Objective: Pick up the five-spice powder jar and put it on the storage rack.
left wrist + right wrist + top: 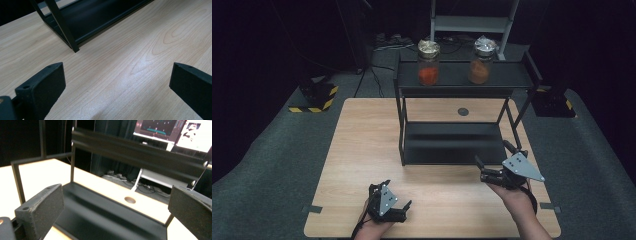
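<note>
A black two-tier rack (452, 150) stands at the middle back of the wooden table (362, 150). Two foil-capped jars stand on its top shelf: one with red powder (428, 64) at the left, one with brown-orange powder (480, 62) at the right. My left gripper (398, 194) hovers open near the table's front edge, with bare wood between its jaws (117, 67) and the rack's front left leg (71, 41) farther off. At the rack's front right corner my right gripper (492, 152) is open and faces the empty lower shelf (100, 215) with nothing between its jaws (116, 188).
A round cable hole (463, 111) lies in the table behind the rack, also seen as a hole (130, 200) past the lower shelf. Grey carpet surrounds the table. A yellow-and-black striped base (314, 97) sits on the floor at the far left.
</note>
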`<state>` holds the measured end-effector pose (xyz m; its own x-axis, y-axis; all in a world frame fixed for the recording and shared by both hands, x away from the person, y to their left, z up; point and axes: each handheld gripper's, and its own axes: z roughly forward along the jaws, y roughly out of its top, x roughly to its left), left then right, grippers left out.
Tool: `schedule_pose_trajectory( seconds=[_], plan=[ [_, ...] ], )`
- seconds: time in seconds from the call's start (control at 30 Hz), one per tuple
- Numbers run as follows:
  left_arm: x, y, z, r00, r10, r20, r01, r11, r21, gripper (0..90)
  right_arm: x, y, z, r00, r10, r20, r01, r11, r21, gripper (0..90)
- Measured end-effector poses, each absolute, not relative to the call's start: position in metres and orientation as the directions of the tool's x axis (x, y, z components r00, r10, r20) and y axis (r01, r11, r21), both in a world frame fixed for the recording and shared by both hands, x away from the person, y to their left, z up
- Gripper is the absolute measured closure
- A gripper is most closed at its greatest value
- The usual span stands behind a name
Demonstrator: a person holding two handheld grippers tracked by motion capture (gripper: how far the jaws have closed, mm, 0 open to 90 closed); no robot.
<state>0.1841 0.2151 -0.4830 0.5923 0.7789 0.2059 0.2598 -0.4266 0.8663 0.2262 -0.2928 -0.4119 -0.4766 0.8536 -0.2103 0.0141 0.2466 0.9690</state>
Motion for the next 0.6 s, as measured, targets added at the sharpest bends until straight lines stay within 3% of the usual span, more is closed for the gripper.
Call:
schedule_pose_trajectory(
  seconds=[0.6],
  plan=[
    [0.183,0.21,-0.482,0.592,0.772,0.231,0.255,-0.451,0.855,0.7,0.216,-0.303,-0.474,-0.497,0.85,-0.174,0.189,0.301,0.935,0.0]
  ],
)
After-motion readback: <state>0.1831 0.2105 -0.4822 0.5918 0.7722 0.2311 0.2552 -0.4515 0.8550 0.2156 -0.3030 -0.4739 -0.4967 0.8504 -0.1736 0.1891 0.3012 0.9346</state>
